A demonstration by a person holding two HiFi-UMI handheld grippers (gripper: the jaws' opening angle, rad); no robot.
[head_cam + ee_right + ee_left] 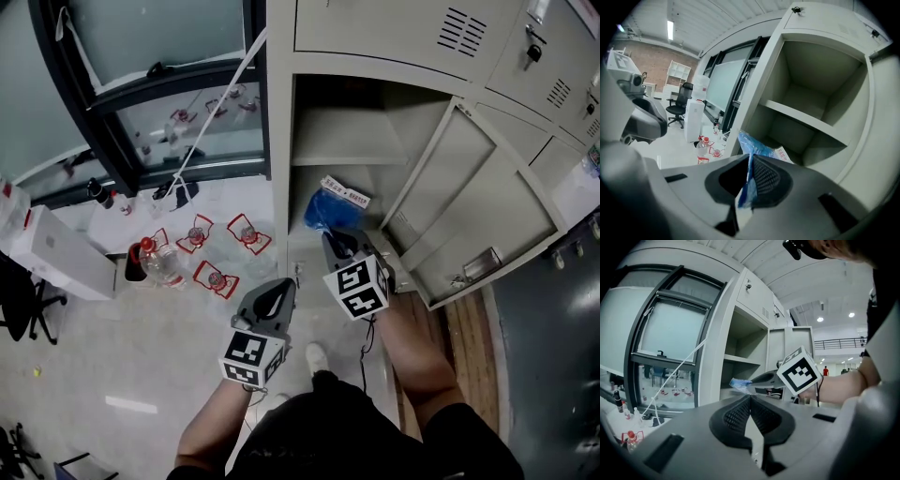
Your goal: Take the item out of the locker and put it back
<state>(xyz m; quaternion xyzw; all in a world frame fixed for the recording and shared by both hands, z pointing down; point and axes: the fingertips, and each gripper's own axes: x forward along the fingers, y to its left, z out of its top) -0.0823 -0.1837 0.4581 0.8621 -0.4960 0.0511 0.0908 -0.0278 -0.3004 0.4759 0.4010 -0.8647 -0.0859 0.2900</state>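
Observation:
A blue plastic bag with a white label hangs at the mouth of the open locker compartment, just below its inner shelf. My right gripper is shut on the bag, whose blue film is pinched between the pads. Lower left of it, my left gripper is out in front of the locker, shut, with nothing between its pads. In the left gripper view the right gripper's marker cube and the bag show ahead of the locker opening.
The locker door stands swung open to the right. Several water bottles with red labels stand on the floor at the left, by a white box and a window frame. An office chair stands farther off.

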